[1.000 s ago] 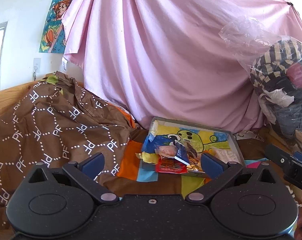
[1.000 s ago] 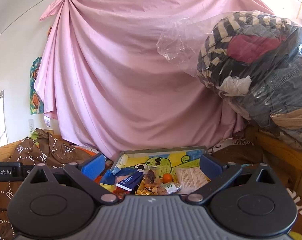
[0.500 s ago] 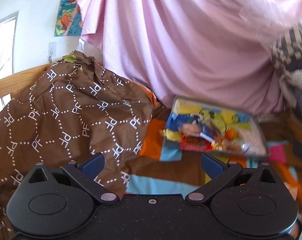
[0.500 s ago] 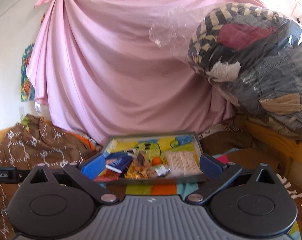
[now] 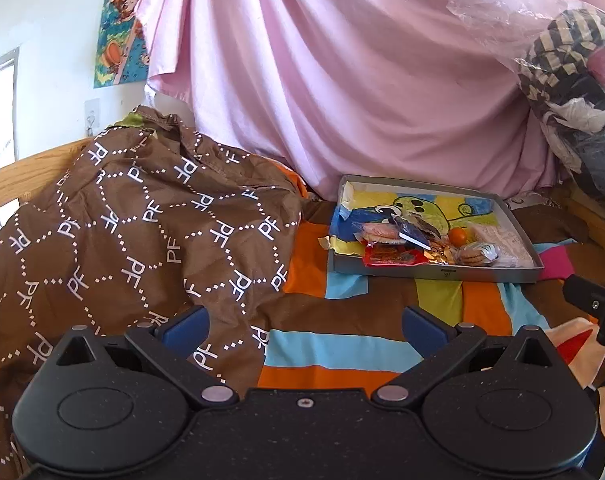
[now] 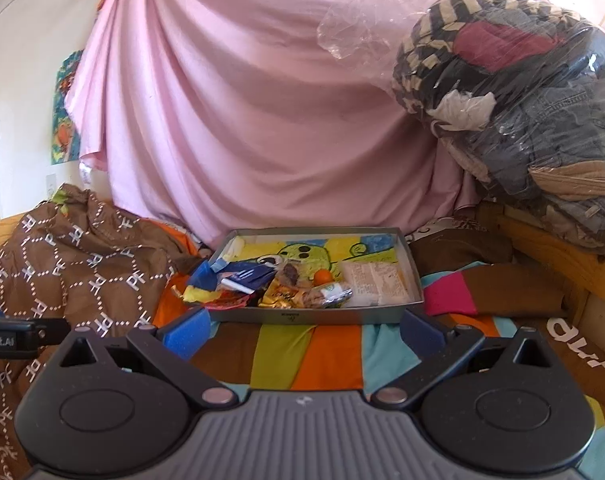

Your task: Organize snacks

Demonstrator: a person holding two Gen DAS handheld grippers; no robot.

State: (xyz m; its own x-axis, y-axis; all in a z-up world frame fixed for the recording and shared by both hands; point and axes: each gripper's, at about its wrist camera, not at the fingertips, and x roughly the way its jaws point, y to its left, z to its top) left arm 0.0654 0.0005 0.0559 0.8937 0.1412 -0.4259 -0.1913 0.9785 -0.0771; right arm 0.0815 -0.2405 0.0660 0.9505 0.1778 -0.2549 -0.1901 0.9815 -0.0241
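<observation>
Writing: brown cover carries a white "PF" repeated all over; the left tool's side, seen from the right wrist view, reads "obot.AI", its start cut by the frame edge; bedspread shows big white letters at far right, unreadable; packet print too small to read

Change: half a second ago the left wrist view was blurred and the tray sat small and far right; now it's sharp, tray larger and nearer centre-right; in the right wrist view the tray has slid from dead centre to slightly lower, right at the fingertips

Tray: grey, shallow, flat on the striped bedspread before the pink sheet; cartoon lining inside; snacks heaped in its near-left part, red packet, small orange, wrapped cookie

Left tongs: spread wide, nothing held; tray well ahead and off to the right, apart from the fingers

Right tongs: spread wide, empty; tray just beyond and between the blue pads, its near wall close above them; contact can't be judged
</observation>
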